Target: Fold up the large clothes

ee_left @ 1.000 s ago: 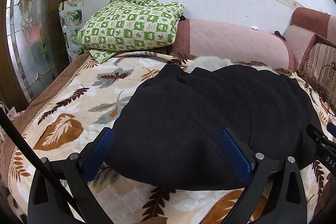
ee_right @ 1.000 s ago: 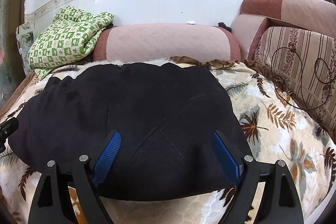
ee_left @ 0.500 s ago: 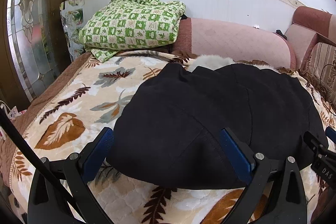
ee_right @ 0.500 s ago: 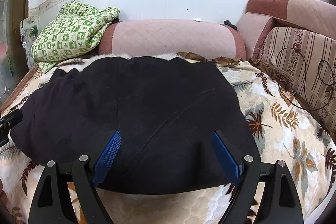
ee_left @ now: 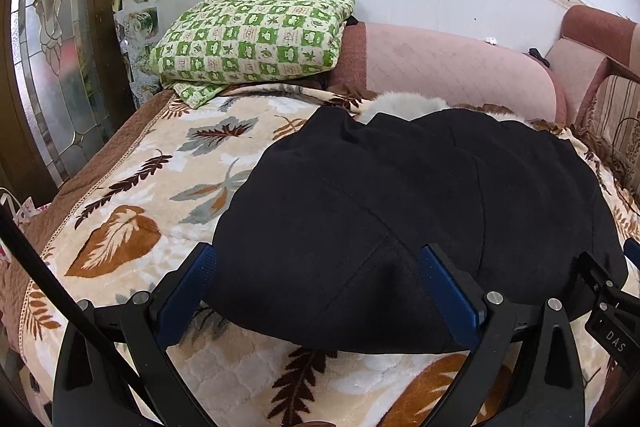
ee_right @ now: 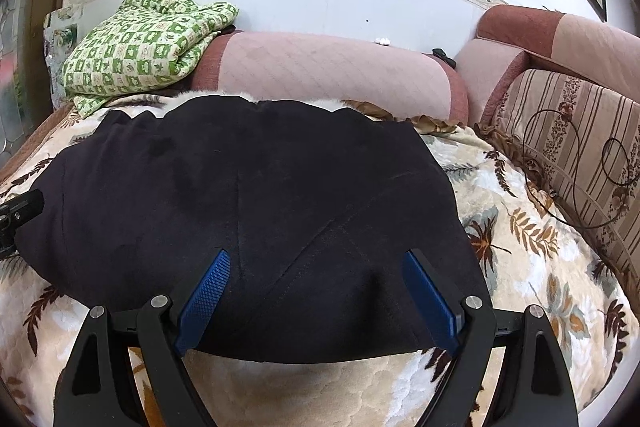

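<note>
Black garment (ee_left: 400, 195), a large dark coat w/ pale fur trim (ee_left: 404, 103) at its far end, lies spread on a leaf-print blanket (ee_left: 132, 211) over a sofa, filling the centre of both wrist views. Left tool (ee_left: 316, 291), jaws wide & holding nothing, hangs over the coat's near hem at lower centre of the left view; the left blue pad (ee_left: 192, 287) sits past the coat's left edge, over blanket, the other over cloth. Right tool (ee_right: 316, 291), likewise wide & empty, straddles the near hem at lower centre of the right view, both pads over dark cloth. The coat lies straight ahead of both tools, collar end toward the pink bolster (ee_right: 332, 71) at upper centre, hem nearest; its long axis appears to run left-right across the frames, though fisheye bulge makes that a judgement. Neither hand is clearly nearer: left covers the left hem corner, right sits nearer the right one. Green checked quilt (ee_left: 248, 35) sits upper left, apart from the coat.
</note>
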### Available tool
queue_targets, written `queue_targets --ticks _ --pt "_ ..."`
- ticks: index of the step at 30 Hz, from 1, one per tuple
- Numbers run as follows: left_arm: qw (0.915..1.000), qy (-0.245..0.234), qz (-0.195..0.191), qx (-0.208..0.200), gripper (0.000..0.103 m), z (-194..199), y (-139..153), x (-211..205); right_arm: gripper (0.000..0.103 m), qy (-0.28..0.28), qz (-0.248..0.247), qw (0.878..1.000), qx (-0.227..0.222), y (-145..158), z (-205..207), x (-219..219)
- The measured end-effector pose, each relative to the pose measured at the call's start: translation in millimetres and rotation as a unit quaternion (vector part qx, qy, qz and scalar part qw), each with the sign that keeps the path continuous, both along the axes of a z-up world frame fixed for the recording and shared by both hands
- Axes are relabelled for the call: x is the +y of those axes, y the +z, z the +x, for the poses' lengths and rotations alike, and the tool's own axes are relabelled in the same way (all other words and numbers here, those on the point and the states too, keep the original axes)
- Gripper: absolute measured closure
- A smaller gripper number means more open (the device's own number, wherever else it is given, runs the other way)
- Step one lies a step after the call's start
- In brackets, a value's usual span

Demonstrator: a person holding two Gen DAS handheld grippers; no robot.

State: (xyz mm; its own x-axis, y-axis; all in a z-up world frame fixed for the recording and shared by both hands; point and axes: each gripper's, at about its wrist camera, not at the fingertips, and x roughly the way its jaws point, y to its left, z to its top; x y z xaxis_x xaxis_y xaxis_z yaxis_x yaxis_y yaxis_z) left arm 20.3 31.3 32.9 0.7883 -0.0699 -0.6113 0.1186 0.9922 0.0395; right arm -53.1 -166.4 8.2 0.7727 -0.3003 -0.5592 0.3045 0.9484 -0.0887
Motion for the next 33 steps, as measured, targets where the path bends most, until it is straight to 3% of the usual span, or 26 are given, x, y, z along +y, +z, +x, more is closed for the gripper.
queue_targets --ticks 33 --pt "0.9999 -0.016 0.001 0.006 0.002 -3.2 -1.8 -2.1 0.01 -0.008 -0.001 1.0 0.015 -1.2 0.1 0.1"
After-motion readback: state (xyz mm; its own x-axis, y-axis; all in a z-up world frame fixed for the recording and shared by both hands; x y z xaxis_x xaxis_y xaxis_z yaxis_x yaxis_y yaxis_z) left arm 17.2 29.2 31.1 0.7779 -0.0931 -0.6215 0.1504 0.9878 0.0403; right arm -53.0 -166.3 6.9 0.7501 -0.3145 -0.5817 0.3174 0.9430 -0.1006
